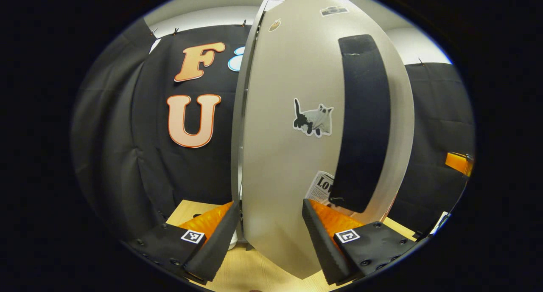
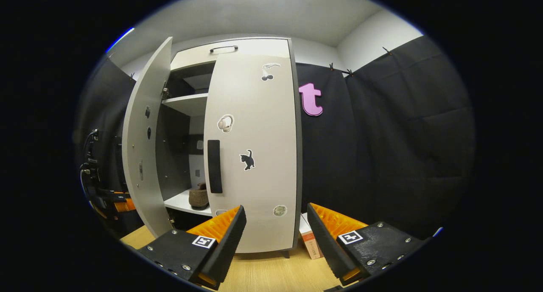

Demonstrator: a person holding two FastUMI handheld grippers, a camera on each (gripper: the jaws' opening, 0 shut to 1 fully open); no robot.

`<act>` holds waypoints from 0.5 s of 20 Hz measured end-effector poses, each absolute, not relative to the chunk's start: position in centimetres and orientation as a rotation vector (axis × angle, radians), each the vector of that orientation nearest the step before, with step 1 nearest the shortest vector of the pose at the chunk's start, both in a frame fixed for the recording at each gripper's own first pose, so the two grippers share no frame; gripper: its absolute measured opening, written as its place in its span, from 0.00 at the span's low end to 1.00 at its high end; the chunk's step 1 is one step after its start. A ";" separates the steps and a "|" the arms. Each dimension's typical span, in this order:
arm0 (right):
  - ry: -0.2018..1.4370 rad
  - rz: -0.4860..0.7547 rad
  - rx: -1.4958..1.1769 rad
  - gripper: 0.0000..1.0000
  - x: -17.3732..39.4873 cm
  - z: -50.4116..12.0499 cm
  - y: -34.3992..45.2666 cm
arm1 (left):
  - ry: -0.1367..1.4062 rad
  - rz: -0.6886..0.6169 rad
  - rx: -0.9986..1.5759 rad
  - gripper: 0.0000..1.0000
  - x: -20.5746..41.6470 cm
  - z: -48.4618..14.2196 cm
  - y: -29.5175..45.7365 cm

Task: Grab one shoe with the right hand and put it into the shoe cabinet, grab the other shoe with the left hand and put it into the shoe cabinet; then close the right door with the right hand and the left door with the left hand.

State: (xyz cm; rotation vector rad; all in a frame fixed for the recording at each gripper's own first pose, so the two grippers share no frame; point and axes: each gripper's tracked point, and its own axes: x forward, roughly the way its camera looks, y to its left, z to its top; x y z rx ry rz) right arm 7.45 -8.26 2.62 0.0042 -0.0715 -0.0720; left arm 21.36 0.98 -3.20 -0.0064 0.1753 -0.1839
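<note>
The shoe cabinet (image 2: 250,46) stands ahead in the right gripper view. Its right door (image 2: 254,156), with a black handle (image 2: 214,166), lies flat across the right half. The left door (image 2: 142,156) stands swung out. One brownish shoe (image 2: 198,197) sits on the low shelf inside. My right gripper (image 2: 275,237) is open and empty, a short way in front of the right door. In the left gripper view the left door's outer face (image 1: 288,164), with its black handle (image 1: 365,122), is very close. My left gripper (image 1: 271,241) is open, fingers to either side of the door's lower part.
A small box (image 2: 310,242) leans by the cabinet's right foot on the wooden surface (image 2: 271,275). Black cloth walls (image 2: 382,147) close in the booth. The left gripper's body and cables (image 2: 104,192) show beyond the open left door.
</note>
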 end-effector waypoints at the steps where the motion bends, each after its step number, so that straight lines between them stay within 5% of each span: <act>1: -0.070 -0.077 0.005 0.89 7.5 2.5 -8.5 | 0.176 -0.195 -0.009 0.94 21.7 -3.3 0.4; 10: -0.059 -0.144 0.004 0.90 7.7 1.8 -11.7 | 0.192 -0.236 0.019 0.97 26.3 -5.3 -5.8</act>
